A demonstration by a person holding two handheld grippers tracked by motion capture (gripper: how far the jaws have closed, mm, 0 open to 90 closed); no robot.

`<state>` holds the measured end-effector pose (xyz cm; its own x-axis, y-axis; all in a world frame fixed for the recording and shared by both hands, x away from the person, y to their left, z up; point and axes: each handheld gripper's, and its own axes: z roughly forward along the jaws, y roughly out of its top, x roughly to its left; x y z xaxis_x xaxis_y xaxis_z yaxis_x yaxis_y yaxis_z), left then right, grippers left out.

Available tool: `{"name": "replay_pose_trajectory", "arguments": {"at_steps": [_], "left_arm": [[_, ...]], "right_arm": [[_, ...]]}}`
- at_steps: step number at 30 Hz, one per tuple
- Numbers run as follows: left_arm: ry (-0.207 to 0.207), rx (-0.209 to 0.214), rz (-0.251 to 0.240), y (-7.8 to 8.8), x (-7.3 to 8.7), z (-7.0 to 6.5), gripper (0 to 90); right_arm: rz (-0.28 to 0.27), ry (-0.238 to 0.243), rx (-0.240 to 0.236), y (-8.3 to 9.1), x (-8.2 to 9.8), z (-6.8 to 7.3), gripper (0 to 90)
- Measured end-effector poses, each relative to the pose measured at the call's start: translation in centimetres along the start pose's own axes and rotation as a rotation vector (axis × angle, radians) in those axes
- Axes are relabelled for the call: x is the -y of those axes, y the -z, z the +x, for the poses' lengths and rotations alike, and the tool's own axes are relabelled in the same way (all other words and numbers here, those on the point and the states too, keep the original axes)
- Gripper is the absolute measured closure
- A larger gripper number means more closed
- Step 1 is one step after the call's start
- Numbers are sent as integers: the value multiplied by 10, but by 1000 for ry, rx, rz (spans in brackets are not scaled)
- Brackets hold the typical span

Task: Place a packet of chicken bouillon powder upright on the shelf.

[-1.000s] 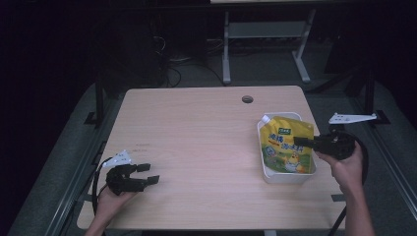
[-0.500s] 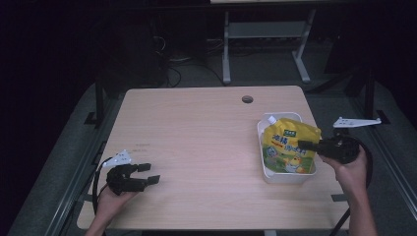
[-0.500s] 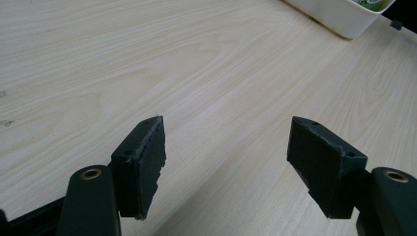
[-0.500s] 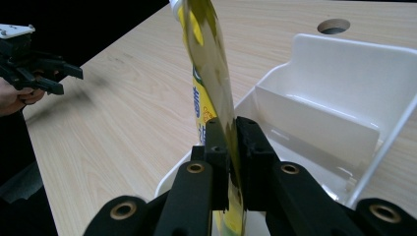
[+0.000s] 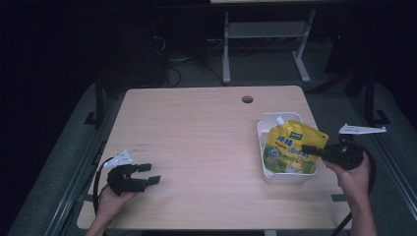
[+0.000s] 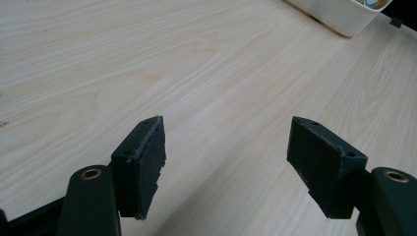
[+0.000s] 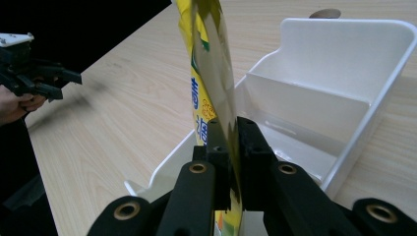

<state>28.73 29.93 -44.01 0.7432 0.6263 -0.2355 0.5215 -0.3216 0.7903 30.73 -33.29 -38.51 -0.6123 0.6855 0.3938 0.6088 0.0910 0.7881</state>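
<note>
Right claw (image 7: 230, 147) clamped on yellow printed plastic spout pouch (image 5: 290, 147), edge-gripped to hang over white plastic bin (image 5: 268, 129); left claw (image 5: 148, 174) agape, idle, far from bin.

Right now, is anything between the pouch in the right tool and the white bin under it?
Nothing visible. The right tool is shut on the yellow pouch, which hangs over the white bin; the compartments below it look empty.
</note>
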Motion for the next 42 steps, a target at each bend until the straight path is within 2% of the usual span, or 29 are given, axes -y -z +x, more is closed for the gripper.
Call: {"name": "replay_pose_trajectory", "arguments": {"at_steps": [6,10,16,30,37,38,42], "left_arm": [[0,1,-1,0,0,0,302],[3,-1,-3,1,0,0,301],[-1,1,1,1,0,0,300],[3,-3,0,1,0,1,287],[4,-4,-1,1,0,0,287],[5,-4,-1,1,0,0,287],[3,-3,1,0,0,0,286]], "right_arm": [[-3,0,12,0,0,2,778],[-11,-1,5,2,2,4,661],[-20,8,21,6,6,8,580],[-30,3,51,22,17,12,477],[-44,0,68,31,24,17,464],[-39,4,85,34,26,20,462],[-33,12,96,40,30,24,459]]}}
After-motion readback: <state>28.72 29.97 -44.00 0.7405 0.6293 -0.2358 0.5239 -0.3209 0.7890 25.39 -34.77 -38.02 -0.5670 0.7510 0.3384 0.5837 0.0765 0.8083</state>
